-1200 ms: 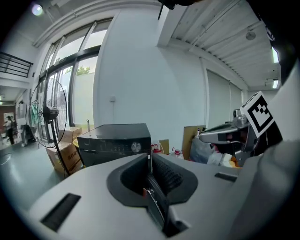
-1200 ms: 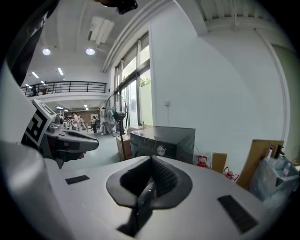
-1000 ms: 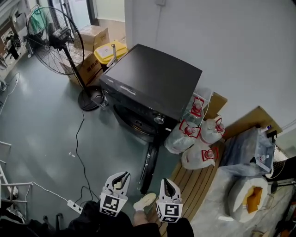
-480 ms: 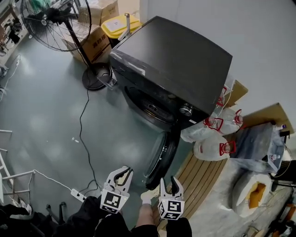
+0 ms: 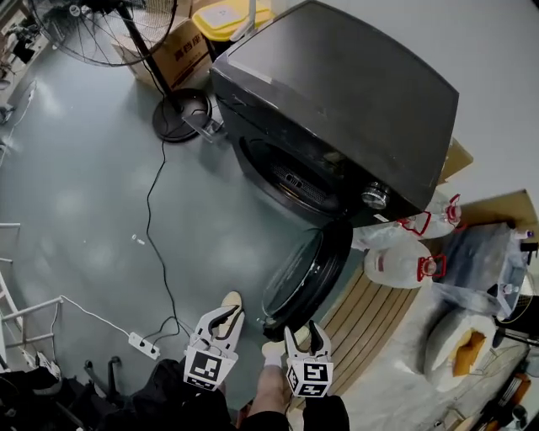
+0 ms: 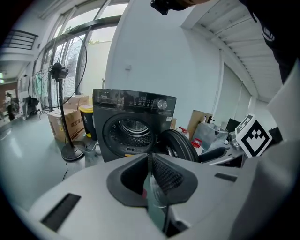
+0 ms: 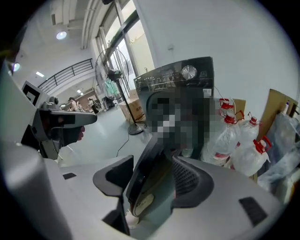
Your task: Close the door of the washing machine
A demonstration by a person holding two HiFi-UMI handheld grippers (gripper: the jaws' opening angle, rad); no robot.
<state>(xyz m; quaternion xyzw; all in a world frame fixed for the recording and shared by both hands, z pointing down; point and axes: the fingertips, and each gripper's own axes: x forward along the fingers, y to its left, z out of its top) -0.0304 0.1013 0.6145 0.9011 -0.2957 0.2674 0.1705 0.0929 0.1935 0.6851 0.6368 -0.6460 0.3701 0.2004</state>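
Your R hand-held gripper (image 5: 304,332) just opened, door (image 5: 307,269) edge between jaws, unclamped; L hand-held gripper (image 5: 226,318) together: push rim squarely toward washer (image 5: 354,93).

There is one washing machine (image 5: 354,93) with one round door (image 5: 307,269). One pedestal fan (image 5: 179,115) stands on the floor, with one printed cardboard box (image 5: 181,52) and one yellow bin (image 5: 223,14) near it. Two clear jugs with red handles (image 5: 396,265) show in the head view; the right gripper view shows more, but the number is unclear. One wooden pallet (image 5: 370,316) and one white power strip (image 5: 140,343) lie on the floor.
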